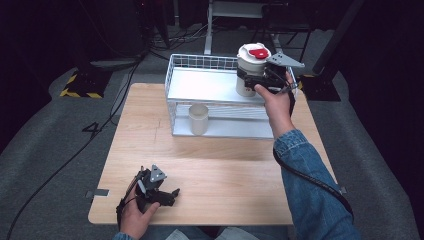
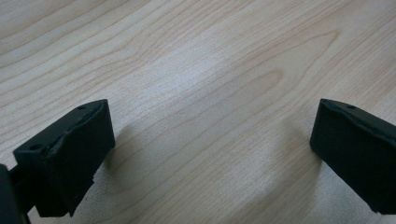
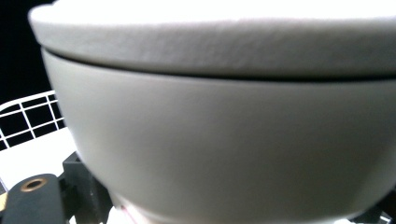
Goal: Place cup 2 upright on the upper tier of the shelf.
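We are gripping the white lidded jar [image 1: 251, 70] with the right gripper [image 1: 264, 77], jaws clamped on it at the wire rack's [image 1: 200, 62] upper shelf, right end. Probably the placing step; next we judge lower, then release. Left gripper [image 1: 167, 196] is idling open on the table [image 1: 225, 175].

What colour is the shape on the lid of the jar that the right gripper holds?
Red, on the white lid of the jar; the high view shows it best.
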Tool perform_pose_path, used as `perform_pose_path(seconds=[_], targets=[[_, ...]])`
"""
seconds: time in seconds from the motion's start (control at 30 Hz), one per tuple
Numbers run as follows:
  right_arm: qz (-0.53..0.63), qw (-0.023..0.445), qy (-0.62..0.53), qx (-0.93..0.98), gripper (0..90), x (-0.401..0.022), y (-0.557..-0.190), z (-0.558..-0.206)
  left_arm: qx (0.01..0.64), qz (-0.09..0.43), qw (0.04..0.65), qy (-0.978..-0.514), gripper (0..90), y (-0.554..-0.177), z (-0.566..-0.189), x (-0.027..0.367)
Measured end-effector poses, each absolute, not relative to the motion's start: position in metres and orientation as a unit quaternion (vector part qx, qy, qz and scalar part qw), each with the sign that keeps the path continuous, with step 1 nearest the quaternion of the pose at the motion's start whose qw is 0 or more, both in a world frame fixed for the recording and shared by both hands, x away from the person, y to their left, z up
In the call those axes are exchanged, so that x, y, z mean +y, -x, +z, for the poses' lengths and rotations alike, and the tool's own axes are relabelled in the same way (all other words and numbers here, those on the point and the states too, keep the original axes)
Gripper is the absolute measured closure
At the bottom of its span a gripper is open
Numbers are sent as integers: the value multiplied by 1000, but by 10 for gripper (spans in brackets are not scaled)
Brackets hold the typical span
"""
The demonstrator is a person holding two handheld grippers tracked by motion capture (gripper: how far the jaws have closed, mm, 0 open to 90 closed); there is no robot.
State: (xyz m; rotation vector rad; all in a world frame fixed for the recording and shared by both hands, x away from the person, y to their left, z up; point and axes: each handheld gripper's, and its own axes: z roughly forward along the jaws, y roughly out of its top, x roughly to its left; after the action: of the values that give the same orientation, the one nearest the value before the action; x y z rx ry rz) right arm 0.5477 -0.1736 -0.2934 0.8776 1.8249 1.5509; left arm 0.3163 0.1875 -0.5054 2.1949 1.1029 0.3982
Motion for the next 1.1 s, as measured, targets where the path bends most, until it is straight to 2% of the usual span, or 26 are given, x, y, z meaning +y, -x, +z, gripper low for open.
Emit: perform_pose_path(seconds=[0.53,0.67,0.9,1.1], targets=[[572,286,-329,695,115,-173,-550,-289,420,151,321,-835,3,-317,-505,187],[591,280,-322,685,59,-173,-549,-290,420,151,321,-835,3,-317,-505,187],[585,280,-316,693,54,-179,-549,-288,420,151,322,-835,3,-317,-506,187],[590,274,-320,689,0,-186,-545,-284,421,150,320,-835,3,-317,-505,187]])
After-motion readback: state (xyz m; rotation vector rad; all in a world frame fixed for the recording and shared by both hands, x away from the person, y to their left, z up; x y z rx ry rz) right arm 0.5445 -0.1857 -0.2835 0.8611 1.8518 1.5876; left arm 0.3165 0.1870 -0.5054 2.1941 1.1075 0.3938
